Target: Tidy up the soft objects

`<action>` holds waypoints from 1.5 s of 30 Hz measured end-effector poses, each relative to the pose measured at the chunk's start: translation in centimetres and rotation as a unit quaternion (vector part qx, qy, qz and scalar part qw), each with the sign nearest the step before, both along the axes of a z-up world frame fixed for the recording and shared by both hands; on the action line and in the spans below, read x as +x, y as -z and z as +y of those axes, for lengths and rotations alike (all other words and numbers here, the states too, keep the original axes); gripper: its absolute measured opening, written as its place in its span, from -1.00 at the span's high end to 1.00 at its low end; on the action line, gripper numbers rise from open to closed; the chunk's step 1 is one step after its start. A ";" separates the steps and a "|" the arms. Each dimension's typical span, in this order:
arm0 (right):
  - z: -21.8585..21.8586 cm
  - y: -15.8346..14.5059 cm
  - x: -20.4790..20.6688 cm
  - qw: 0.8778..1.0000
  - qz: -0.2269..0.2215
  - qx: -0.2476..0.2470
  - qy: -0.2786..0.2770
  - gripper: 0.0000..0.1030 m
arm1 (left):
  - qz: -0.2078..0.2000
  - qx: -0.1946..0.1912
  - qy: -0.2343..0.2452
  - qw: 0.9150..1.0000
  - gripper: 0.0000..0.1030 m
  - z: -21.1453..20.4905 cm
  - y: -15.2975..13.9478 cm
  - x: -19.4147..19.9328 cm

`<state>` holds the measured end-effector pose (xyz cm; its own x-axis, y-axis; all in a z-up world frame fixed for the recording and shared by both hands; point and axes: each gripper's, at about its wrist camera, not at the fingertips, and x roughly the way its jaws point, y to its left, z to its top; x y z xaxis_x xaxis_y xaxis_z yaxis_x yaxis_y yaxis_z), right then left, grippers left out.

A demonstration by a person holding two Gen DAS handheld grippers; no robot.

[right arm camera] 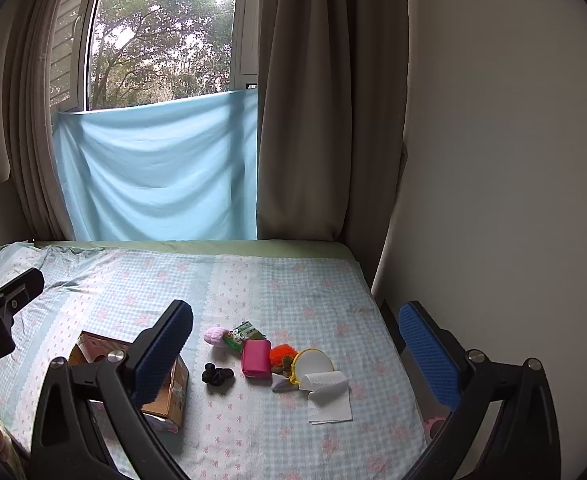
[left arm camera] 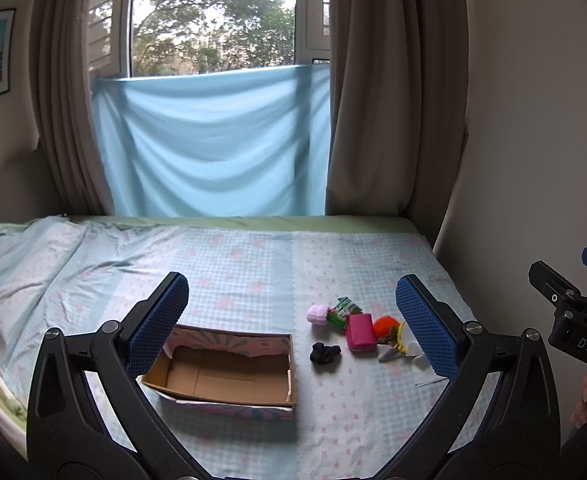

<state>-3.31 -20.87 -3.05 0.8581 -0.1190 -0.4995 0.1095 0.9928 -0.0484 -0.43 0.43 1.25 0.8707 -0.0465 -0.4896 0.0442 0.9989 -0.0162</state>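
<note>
An empty cardboard box (left arm camera: 229,376) lies on the bed, also in the right wrist view (right arm camera: 169,396). Right of it lie small items: a black cloth lump (left arm camera: 324,353) (right arm camera: 217,375), a pink pouch (left arm camera: 360,333) (right arm camera: 256,359), a pale pink soft ball (left arm camera: 318,315) (right arm camera: 214,336), a green packet (left arm camera: 343,310) (right arm camera: 243,335), an orange fluffy thing (left arm camera: 385,326) (right arm camera: 282,354), a round yellow-rimmed pad (right arm camera: 312,362) and a white tissue (right arm camera: 329,394). My left gripper (left arm camera: 293,324) is open and empty above the box and pile. My right gripper (right arm camera: 297,356) is open and empty above the pile.
The bed (left arm camera: 253,264) has a checked pale blue sheet and meets a wall (right arm camera: 493,160) on the right. Brown curtains (left arm camera: 393,100) and a blue cloth (left arm camera: 213,140) hang behind it. The right gripper's body (left arm camera: 573,320) shows at the left view's right edge.
</note>
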 end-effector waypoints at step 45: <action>-13.8 28.5 16.4 0.973 0.216 0.085 -0.003 -1.00 | 0.229 -0.057 -0.041 0.971 -0.99 -11.1 33.0 20.2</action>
